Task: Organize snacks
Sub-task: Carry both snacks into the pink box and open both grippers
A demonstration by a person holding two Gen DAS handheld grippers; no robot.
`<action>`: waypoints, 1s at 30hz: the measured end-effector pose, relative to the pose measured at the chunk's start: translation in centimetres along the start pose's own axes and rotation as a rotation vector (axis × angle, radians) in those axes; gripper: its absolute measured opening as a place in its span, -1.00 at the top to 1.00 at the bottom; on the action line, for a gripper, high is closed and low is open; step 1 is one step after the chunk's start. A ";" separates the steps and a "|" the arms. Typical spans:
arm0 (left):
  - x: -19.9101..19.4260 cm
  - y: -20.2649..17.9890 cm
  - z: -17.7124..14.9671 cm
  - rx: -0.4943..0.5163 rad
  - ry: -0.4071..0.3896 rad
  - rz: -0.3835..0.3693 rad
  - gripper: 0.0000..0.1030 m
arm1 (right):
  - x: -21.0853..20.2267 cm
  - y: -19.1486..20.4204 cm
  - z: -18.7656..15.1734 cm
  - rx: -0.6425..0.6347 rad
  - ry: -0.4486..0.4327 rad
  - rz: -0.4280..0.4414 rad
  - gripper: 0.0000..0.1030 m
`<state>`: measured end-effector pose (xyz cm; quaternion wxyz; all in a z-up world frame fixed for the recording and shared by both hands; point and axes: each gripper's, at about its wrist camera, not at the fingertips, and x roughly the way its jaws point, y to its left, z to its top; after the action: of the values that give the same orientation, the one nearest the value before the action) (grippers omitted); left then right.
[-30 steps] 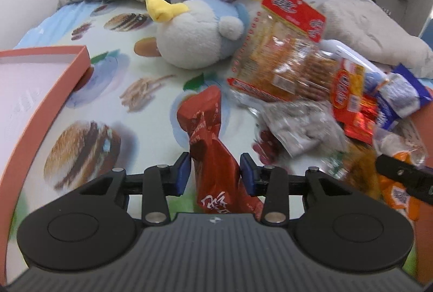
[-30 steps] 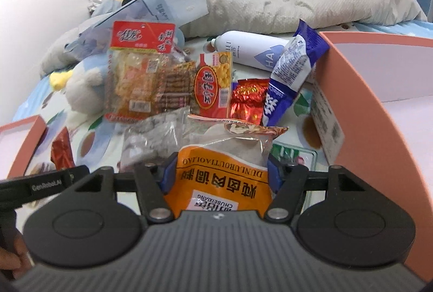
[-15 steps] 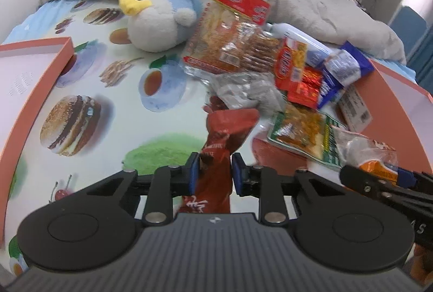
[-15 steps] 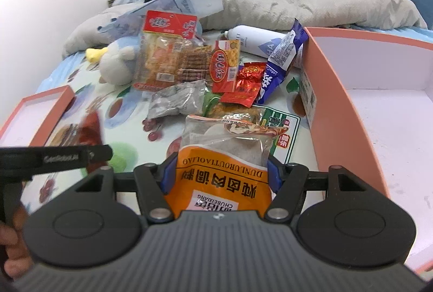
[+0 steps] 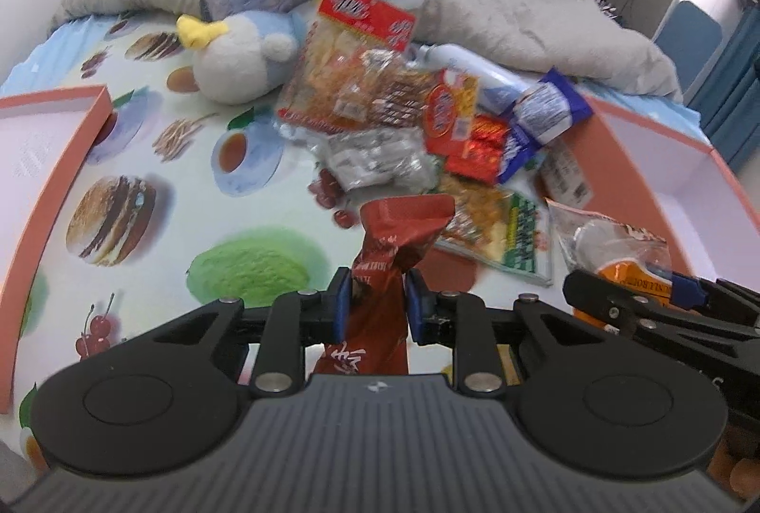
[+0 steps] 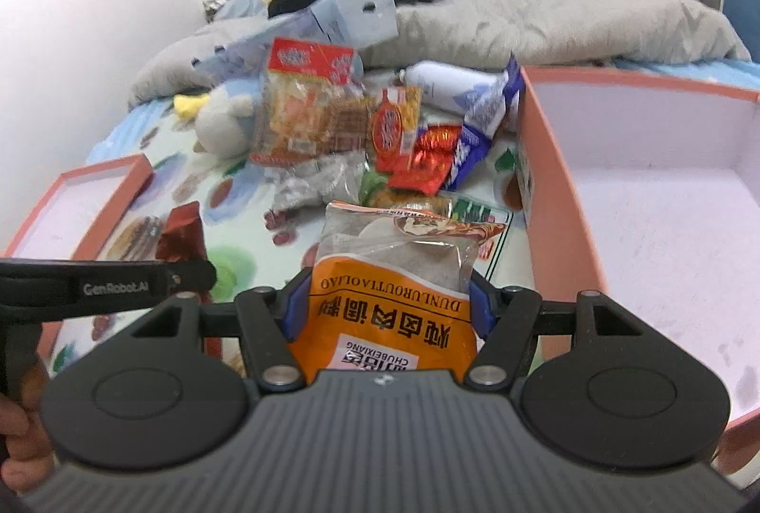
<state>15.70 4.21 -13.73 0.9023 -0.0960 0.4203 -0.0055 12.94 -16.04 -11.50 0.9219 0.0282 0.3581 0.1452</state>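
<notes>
The left gripper (image 5: 374,299) holds a dark red foil snack packet (image 5: 389,256) upright, its blue-padded fingers (image 5: 340,303) clamped on the packet's narrow waist; the foil is crumpled and twisted, its flat sealed end flares above the fingers, and white characters show on the part below them; the packet hangs above the printed bedsheet (image 5: 142,161), clear of the pile; the right gripper (image 6: 383,308) is closed on an orange seasoning pouch (image 6: 387,304), the fingers (image 6: 479,308) pressing its two side edges; the pouch has an orange lower half lettered "DUNLUROUTIAOLIAO" and a clear upper half showing greyish contents, with a printed strip along its top seal; it is held just beside the near wall of the large pink box (image 6: 560,199), whose pale interior lies to the right; on the bed beyond sits the snack pile; a clear bag with a red header (image 5: 351,66) lies at its back, touching a plush penguin (image 5: 237,61); a silver-grey packet (image 5: 380,156) lies in front, a red-and-yellow sachet (image 5: 449,109) and a shiny red wrapper (image 5: 484,142) beside it, a blue-and-white wrapper (image 5: 546,109) leaning toward the pink box, and a green-edged flat packet (image 5: 503,228) nearest; a white bottle (image 6: 441,85) lies behind the pile; a shallow pink lid (image 5: 42,142) rests at the left edge of the bed; a grey blanket (image 6: 546,23) is bunched at the far end.
</notes>
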 end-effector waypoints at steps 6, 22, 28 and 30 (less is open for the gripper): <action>-2.3 -1.9 2.4 0.008 -0.032 -0.047 0.46 | -2.4 -0.7 2.0 -0.001 -0.057 0.014 -0.29; -6.9 -7.2 8.2 0.050 -0.119 -0.128 0.46 | -7.0 -3.8 6.9 -0.014 -0.194 -0.005 -0.29; -8.0 -9.9 9.8 0.074 -0.146 -0.172 0.46 | -8.3 -5.6 8.4 -0.016 -0.241 -0.031 -0.29; -8.2 -11.0 10.4 0.082 -0.153 -0.191 0.46 | -8.8 -6.4 8.9 -0.008 -0.258 -0.041 -0.29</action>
<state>19.04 -4.10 0.94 0.9302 -0.0987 0.3386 -0.1014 14.34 -24.20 -0.16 0.9631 0.0358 0.2366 0.1229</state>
